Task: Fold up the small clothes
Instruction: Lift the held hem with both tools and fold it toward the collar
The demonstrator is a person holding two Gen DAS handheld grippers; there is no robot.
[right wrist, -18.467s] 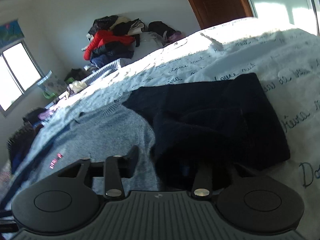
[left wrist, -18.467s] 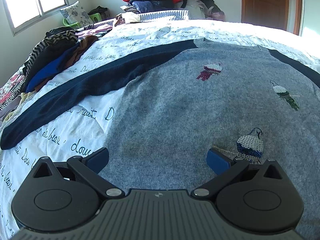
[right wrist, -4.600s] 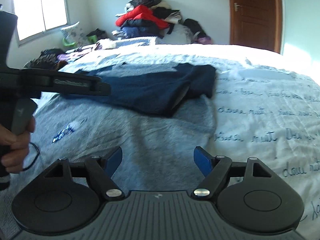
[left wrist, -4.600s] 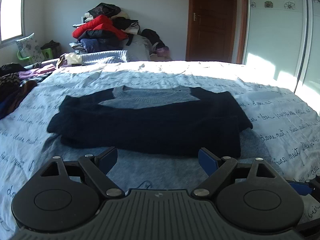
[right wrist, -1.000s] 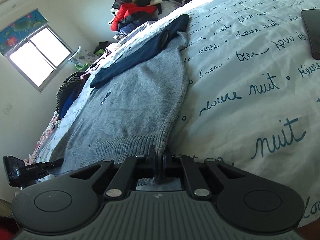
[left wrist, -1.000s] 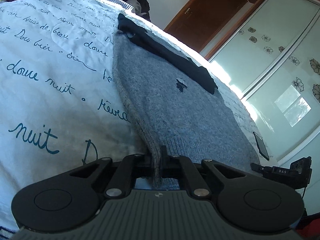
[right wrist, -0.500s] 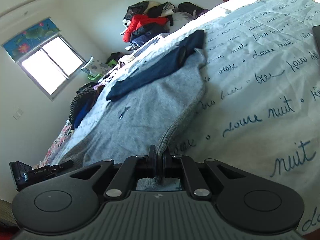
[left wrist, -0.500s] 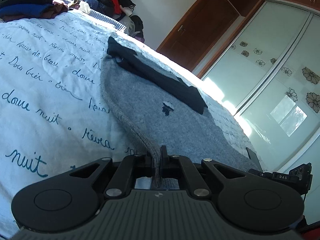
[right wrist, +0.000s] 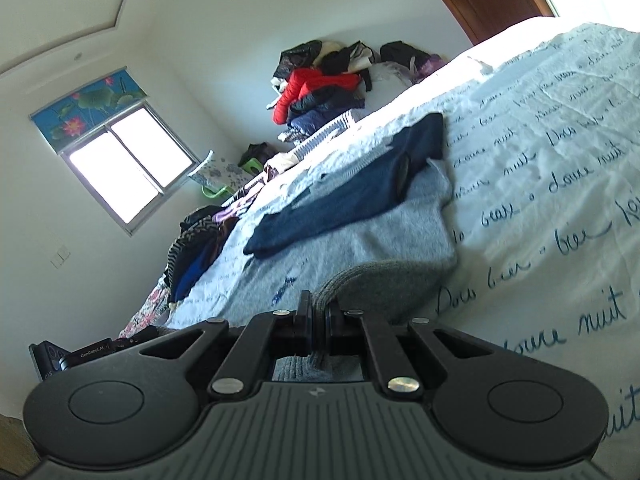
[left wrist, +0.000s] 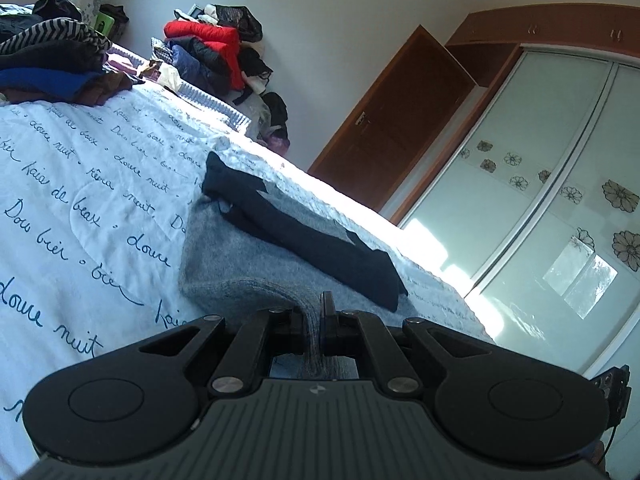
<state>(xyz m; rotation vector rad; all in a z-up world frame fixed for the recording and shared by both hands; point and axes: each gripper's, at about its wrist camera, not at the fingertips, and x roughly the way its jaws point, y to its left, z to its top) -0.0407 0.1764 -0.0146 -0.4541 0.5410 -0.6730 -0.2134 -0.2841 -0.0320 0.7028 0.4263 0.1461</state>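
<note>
Grey knit fills the narrow gap between the jaws of the left gripper (left wrist: 314,320), which is clamped on the hem of the sweater (left wrist: 256,256) at its near left corner. The right gripper (right wrist: 317,320) is likewise closed on the ribbed hem at the near right corner — both corners are raised off the bed, and the fabric curls over in a soft roll just ahead of each set of fingers. Beyond the roll the grey body lies flat on the white bedspread (left wrist: 80,184) with its blue script lettering. Across the far part of the sweater lie its folded navy sleeves (right wrist: 352,196), stacked over the chest. Further back — a heap of clothes (left wrist: 212,52) against the wall, with a brown door (left wrist: 392,132) to its right.
</note>
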